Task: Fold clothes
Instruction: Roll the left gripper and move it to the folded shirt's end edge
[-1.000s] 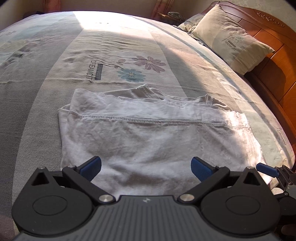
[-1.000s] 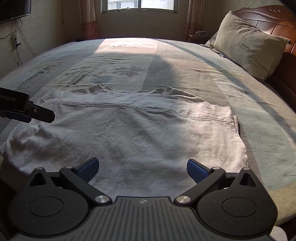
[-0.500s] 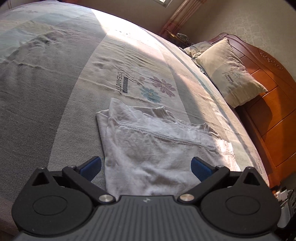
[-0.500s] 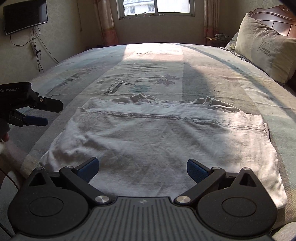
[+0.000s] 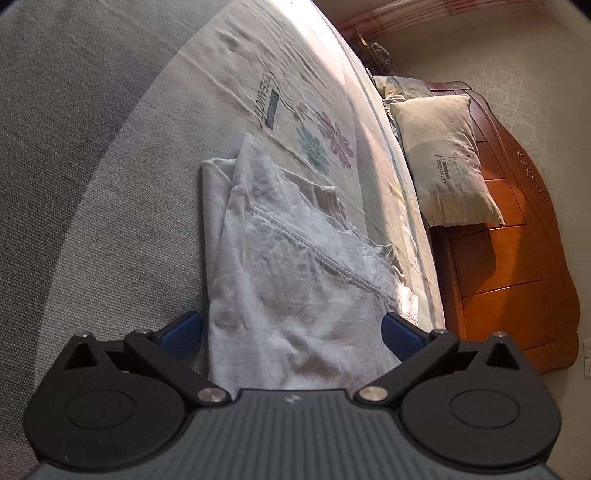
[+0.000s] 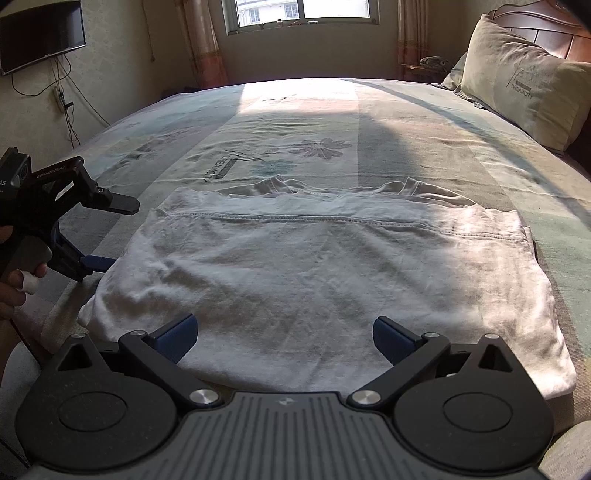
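Note:
A white folded garment (image 6: 325, 273) lies flat on the bed near its front edge, with a stitched hem running across the upper layer. My right gripper (image 6: 284, 334) hovers open over the garment's near edge with nothing between its fingers. At the garment's left side my left gripper (image 6: 110, 232) is turned on its side and open, its lower blue finger (image 6: 98, 263) at the cloth's edge. In the left wrist view the garment (image 5: 288, 266) runs lengthwise between the spread fingers of the left gripper (image 5: 291, 332), unclamped.
The patterned bedsheet (image 6: 332, 122) covers a wide bed. A pillow (image 6: 524, 85) leans on the wooden headboard (image 5: 517, 266) at the right. A window (image 6: 303, 14) is at the back, a wall TV (image 6: 40, 37) and cables at the left. A hand (image 6: 18, 280) holds the left gripper.
The left gripper swung out to the garment's left edge, rolled onto its side and dropped close to the cloth. The right gripper drew back and lifted slightly. Both stayed open.

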`<state>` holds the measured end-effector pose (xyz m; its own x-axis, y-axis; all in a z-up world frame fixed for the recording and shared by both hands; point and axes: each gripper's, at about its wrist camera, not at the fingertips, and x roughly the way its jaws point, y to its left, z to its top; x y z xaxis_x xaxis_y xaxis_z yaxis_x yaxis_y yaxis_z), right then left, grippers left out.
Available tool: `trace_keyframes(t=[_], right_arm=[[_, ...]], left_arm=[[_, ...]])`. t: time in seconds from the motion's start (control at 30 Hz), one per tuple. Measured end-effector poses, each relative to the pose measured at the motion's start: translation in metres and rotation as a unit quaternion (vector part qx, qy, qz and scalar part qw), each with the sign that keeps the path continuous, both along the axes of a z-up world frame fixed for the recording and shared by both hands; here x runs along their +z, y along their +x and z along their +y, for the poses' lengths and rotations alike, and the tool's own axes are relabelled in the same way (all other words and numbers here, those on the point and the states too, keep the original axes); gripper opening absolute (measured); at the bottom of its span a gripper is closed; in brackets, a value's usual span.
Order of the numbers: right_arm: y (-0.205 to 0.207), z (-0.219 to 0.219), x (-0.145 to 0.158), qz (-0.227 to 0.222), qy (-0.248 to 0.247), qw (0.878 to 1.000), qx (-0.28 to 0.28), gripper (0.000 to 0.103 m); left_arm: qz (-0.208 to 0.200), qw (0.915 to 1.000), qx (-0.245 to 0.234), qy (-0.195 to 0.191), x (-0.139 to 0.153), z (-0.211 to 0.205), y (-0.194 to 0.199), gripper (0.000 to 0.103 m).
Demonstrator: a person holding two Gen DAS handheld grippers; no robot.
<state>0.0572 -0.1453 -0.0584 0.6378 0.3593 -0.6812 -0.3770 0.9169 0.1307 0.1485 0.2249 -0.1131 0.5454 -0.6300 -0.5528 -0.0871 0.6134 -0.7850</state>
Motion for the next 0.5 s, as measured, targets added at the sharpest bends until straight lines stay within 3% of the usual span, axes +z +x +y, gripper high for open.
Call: trace_keyframes(t=[0.3,0.5], right_arm=[[0.012,-0.001,-0.004,0.010,-0.006,1.000,-0.006,0.103],[0.013,-0.002,-0.007,0.013,-0.005,1.000,-0.009,0.103]], left_arm=[[-0.014,0.9988,0.006,-0.046,-0.013,0.007,0.039,0.102],[-0.014,0.9984,-0.008,-0.054,-0.014,0.004,0.035,0.102]])
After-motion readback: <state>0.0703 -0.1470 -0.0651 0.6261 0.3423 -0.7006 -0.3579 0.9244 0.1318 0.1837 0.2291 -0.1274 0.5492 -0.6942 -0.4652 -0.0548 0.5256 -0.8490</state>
